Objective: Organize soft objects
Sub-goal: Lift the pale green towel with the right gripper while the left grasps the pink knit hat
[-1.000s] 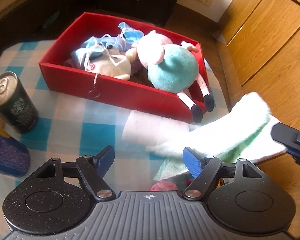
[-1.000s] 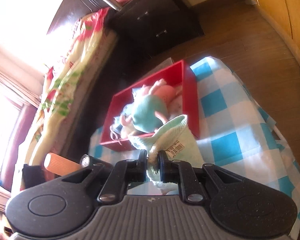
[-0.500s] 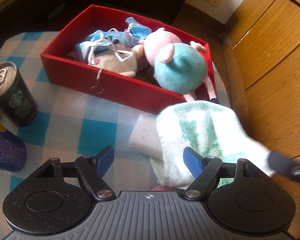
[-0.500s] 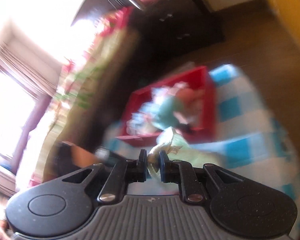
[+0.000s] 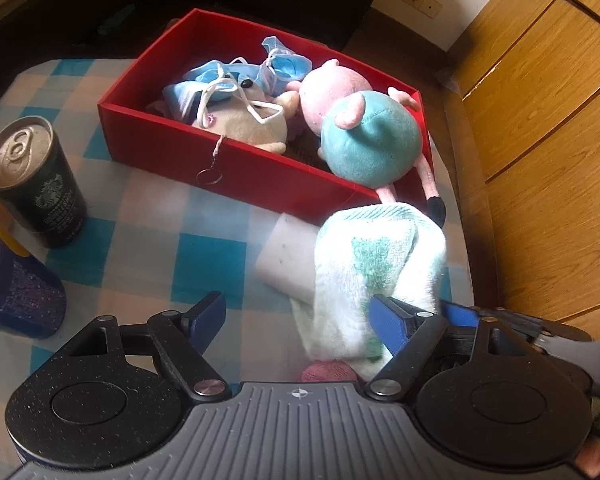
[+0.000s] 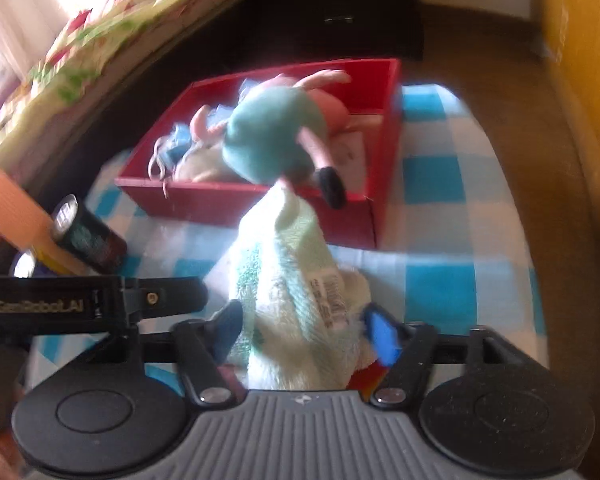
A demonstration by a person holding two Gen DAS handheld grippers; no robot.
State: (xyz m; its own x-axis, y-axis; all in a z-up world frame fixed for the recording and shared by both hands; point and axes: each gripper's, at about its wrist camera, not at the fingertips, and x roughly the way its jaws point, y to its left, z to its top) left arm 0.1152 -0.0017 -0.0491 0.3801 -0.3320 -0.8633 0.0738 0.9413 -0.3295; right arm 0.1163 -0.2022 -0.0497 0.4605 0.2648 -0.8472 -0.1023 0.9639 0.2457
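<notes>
Towel (image 6: pixel 288 292) has swung from the table's edge to just in front of the red box (image 5: pixel 260 176), right gripper (image 6: pixel 300 328) jaws just opening around it, left gripper (image 5: pixel 296 316) wide open and empty; release step, next regrip and lift it into the box.

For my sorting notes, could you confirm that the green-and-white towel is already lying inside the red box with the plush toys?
Not quite: the towel is not inside the red box. It lies on the checked cloth in front of the box, partly over a white block, as the left wrist view shows. The plush toys are indeed in the box.
</notes>
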